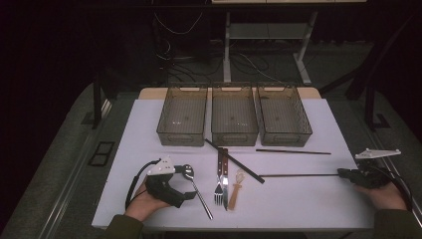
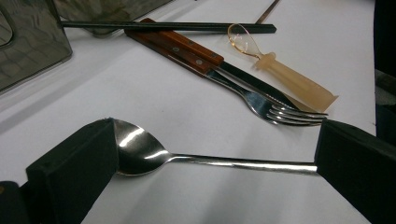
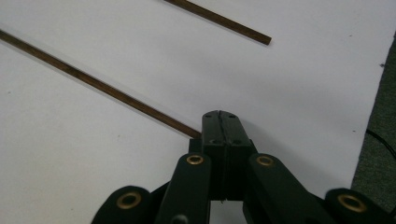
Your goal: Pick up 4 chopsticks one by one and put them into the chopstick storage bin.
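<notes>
— Dark floor and cables ring a white desk [image 1: 308, 199] in the middle of the frame. What's biggest on it?

— Three wire-mesh bins [image 1: 234, 115] stand side by side along the upper centre, as I see it from the high view. Below them lie two thin brown sticks [image 1: 293, 151]: one at centre right, another running from the middle out to the right edge. A long black stick [image 1: 234, 161] lies slanted just below the bins.

— And the cutlery?

— A knife [image 1: 225, 174] and fork [image 1: 218, 179] with wooden handles lie side by side at lower centre, a small amber plastic spoon [image 1: 237, 188] just right of them, and a steel spoon [image 1: 196, 188] to their left.

— Where's my left tool?

— My left tool [image 2: 215, 158] sits at the lower left, spread wide. In the left gripper view the steel spoon lies lengthwise between the jaws, bowl at one pad, handle tip at the other.

— The right tool?

— My right tool [image 3: 221, 130] is at the right edge, pressed together, with the end of the lower brown stick [image 3: 98, 86] meeting its tip. I can't tell whether it pinches it.
</notes>
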